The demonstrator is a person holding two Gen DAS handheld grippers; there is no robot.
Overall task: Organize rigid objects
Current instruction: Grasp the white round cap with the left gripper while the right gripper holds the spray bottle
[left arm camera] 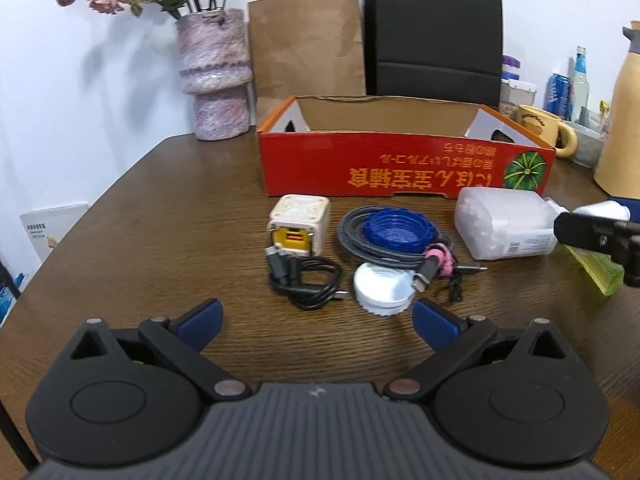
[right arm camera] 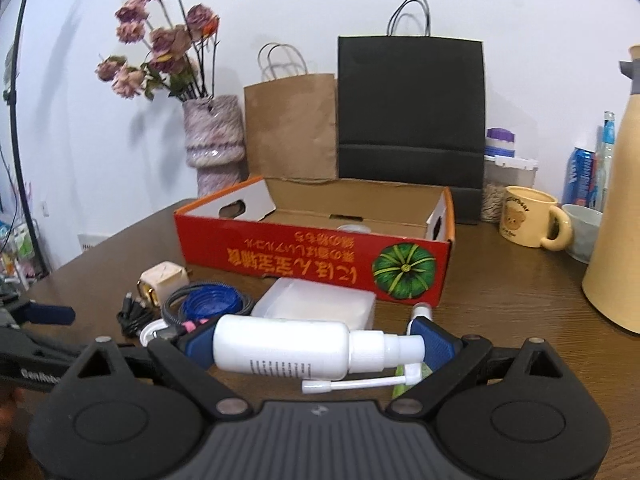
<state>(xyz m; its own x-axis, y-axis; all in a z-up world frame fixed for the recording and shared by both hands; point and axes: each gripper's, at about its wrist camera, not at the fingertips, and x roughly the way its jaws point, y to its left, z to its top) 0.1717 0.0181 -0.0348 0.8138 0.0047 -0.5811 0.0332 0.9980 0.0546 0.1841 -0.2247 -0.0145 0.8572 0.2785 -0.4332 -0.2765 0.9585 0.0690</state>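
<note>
My right tool [right arm camera: 316, 344] clamped the light, slippery spray bottle [right arm camera: 280, 345] end-to-end, box [right arm camera: 304, 256] at twelve o'clock; left tool [left arm camera: 316, 320] gaped empty.

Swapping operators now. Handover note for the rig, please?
Right gripper: shut on the white spray bottle, held crosswise, in front of the red box.
Left gripper: open, empty, above the table near the white lid.
Still on the table: charger cube, blue lid inside the grey cable coil, black cable, clear container.
Done: something pale is partly visible in the box.
Left: box the bottle, then the rest.
</note>
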